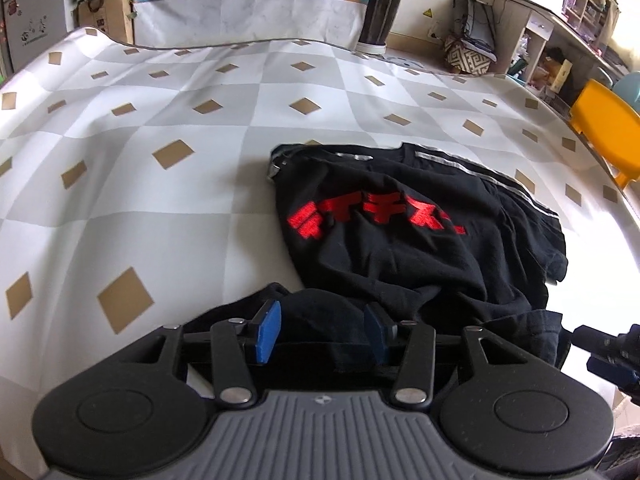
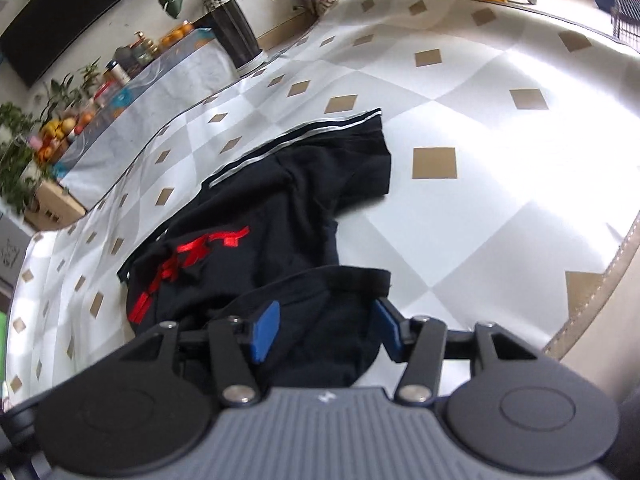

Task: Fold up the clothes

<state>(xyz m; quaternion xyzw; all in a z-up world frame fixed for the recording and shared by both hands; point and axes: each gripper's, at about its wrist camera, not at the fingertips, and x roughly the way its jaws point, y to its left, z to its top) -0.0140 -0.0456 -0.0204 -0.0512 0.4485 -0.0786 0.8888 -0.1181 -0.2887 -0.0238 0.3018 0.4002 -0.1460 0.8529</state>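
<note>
A black T-shirt [image 1: 400, 248] with red lettering and silver shoulder stripes lies crumpled on the checkered tablecloth [image 1: 160, 120]. Its near hem is bunched up between the blue pads of my left gripper [image 1: 322, 330], whose jaws stand apart without visibly pinching the cloth. In the right wrist view the same shirt [image 2: 280, 216] stretches away to the left. A folded-over hem of it lies between the spread pads of my right gripper [image 2: 326, 330], which is open. Part of the right gripper [image 1: 600, 344] shows at the right edge of the left wrist view, beside the shirt's hem.
The table's padded edge [image 2: 600, 288] runs close on the right. A yellow chair [image 1: 608, 136] stands past the far right corner. A dark plant pot [image 1: 378, 12] and a low cabinet with fruit stand behind the table. Bare tablecloth spreads left of the shirt.
</note>
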